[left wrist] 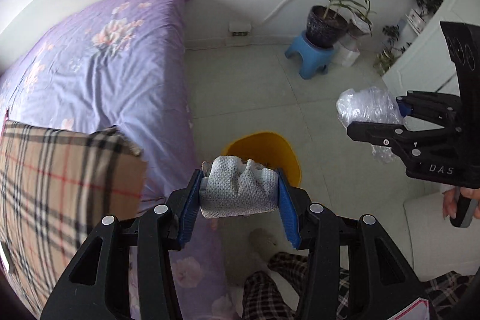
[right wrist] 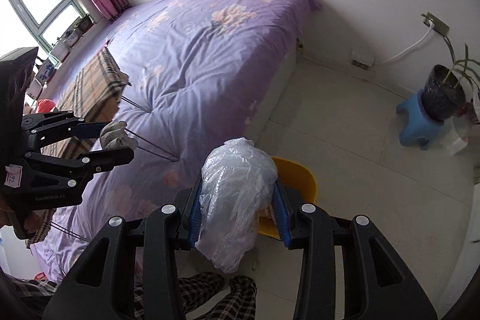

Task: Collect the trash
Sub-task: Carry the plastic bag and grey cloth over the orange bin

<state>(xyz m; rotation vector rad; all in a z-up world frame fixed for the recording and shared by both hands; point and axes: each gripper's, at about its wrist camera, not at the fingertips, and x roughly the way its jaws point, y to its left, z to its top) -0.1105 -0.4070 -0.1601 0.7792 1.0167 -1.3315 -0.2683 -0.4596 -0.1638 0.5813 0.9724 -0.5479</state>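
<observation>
My left gripper [left wrist: 238,194] is shut on a crumpled white paper towel [left wrist: 237,188], pinched between its blue pads. It hangs just above a yellow bin [left wrist: 285,149] that stands on the floor beside the bed. In the left wrist view the right gripper [left wrist: 375,119] appears at the right, shut on a wad of clear bubble wrap [left wrist: 366,107]. The right wrist view shows that bubble wrap [right wrist: 237,200] squeezed between the right gripper's [right wrist: 237,215] pads, over the yellow bin [right wrist: 300,179]. The left gripper [right wrist: 114,140] with the paper towel [right wrist: 115,134] shows at the left.
A bed with a purple floral cover [left wrist: 99,74] fills the left; a plaid-covered folding table [left wrist: 60,179] stands on it. A potted plant [left wrist: 327,23] sits on a blue stool [left wrist: 309,56] by the wall. A person's plaid trouser legs [left wrist: 276,284] are below.
</observation>
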